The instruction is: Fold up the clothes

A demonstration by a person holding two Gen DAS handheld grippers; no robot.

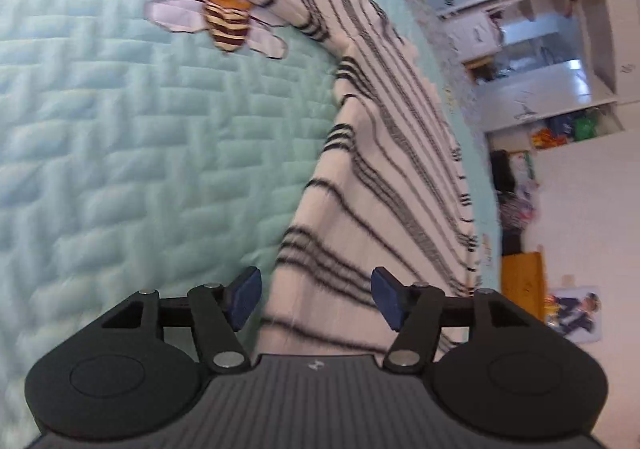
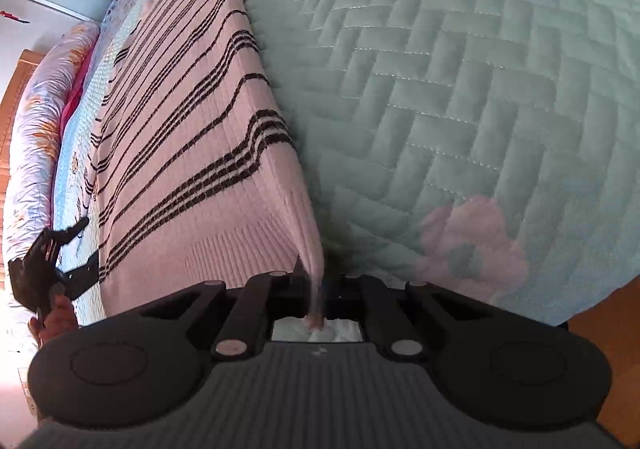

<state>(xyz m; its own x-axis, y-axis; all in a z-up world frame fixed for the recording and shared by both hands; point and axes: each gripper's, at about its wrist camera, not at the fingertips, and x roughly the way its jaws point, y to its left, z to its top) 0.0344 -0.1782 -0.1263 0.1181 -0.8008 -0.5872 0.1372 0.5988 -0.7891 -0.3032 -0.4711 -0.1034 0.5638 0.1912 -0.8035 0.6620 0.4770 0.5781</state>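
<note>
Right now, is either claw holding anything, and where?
The right claw pinches the striped sweater at its hem corner. The left claw is open, holding nothing.

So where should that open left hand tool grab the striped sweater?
Probably the sweater's near edge, lying right under the open left gripper. Come down from above with one of its fingers on each side of that edge. The knit lies flat on the quilt, so only an edge offers a fold to pinch. The right gripper already pinches another edge.
</note>
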